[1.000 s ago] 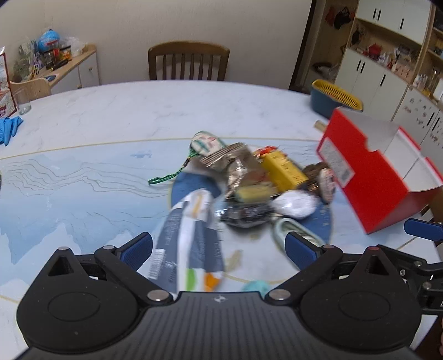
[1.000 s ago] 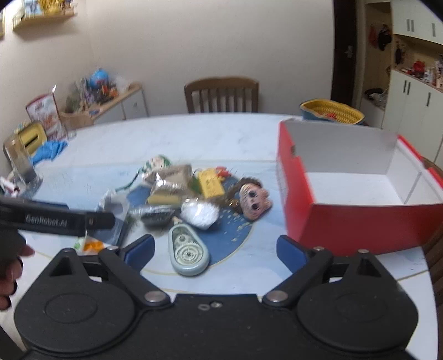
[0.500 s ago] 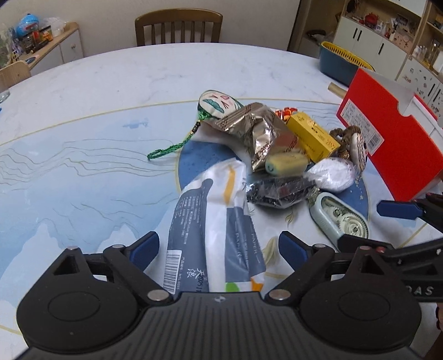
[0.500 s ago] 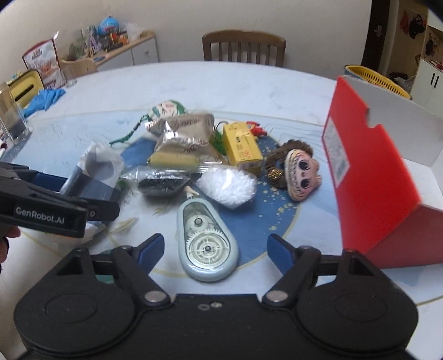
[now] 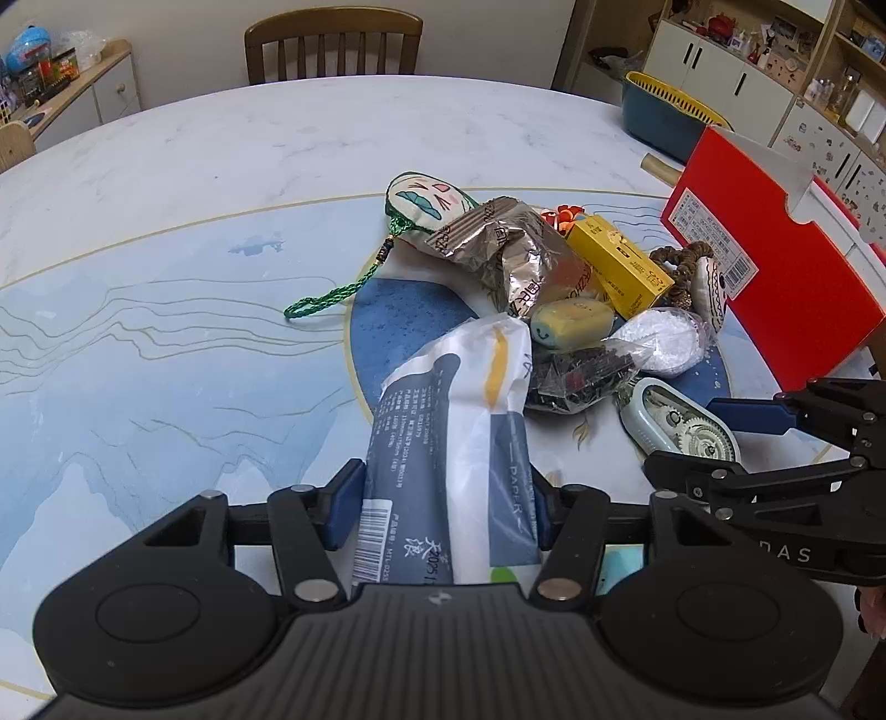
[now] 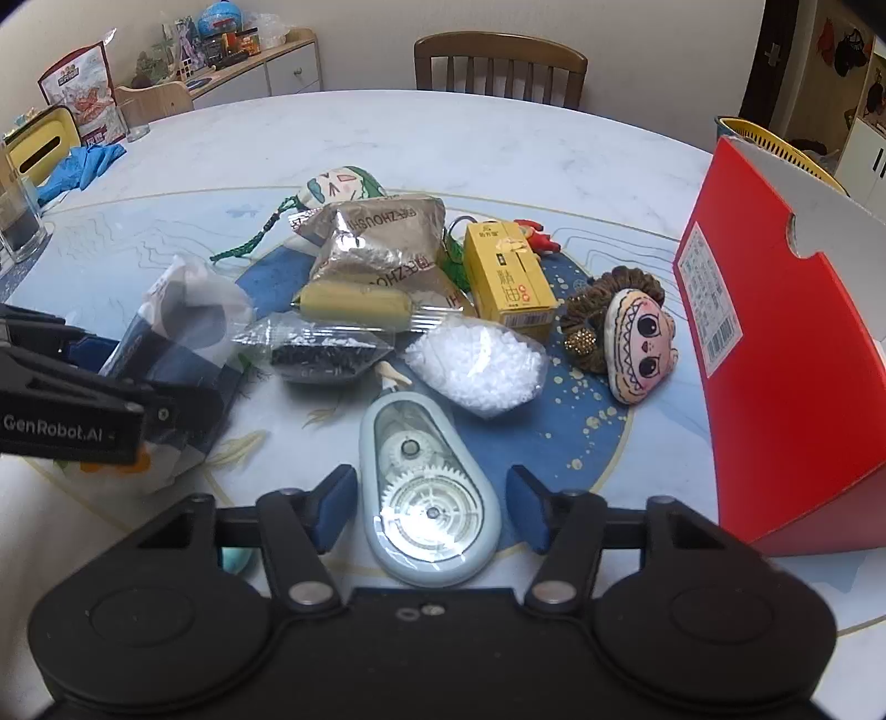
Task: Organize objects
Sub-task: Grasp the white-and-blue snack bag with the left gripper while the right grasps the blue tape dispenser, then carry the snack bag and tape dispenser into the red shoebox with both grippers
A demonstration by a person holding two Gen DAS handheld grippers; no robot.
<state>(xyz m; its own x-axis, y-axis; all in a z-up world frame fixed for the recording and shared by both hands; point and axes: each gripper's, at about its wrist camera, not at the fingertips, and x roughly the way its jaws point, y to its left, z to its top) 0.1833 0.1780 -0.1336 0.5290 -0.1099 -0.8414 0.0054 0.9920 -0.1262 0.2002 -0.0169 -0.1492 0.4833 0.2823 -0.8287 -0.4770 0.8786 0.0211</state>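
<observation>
A blue-and-white tissue pack (image 5: 443, 421) lies on the table (image 5: 166, 360) between the pads of my left gripper (image 5: 446, 509). The jaws are closing and both pads touch its sides. A pale blue correction tape dispenser (image 6: 426, 487) lies between the fingers of my right gripper (image 6: 429, 507), whose jaws are also closing, with a thin gap still showing on the right. Behind lies a pile: foil packet (image 6: 376, 243), yellow box (image 6: 506, 277), bag of white beads (image 6: 476, 365), bag of black beads (image 6: 321, 360), doll-face plush (image 6: 637, 343). The red box (image 6: 775, 343) stands at the right.
A painted sachet (image 6: 343, 185) with a green cord lies behind the pile. A blue basin with a yellow basket (image 5: 664, 116) sits at the far right edge. A glass (image 6: 16, 221) and blue gloves (image 6: 83, 166) are far left. A wooden chair (image 5: 332, 44) stands beyond the table.
Both grippers came down toward the table and narrowed. The left one now has the tissue pack between its pads, and the right one straddles the tape dispenser.
</observation>
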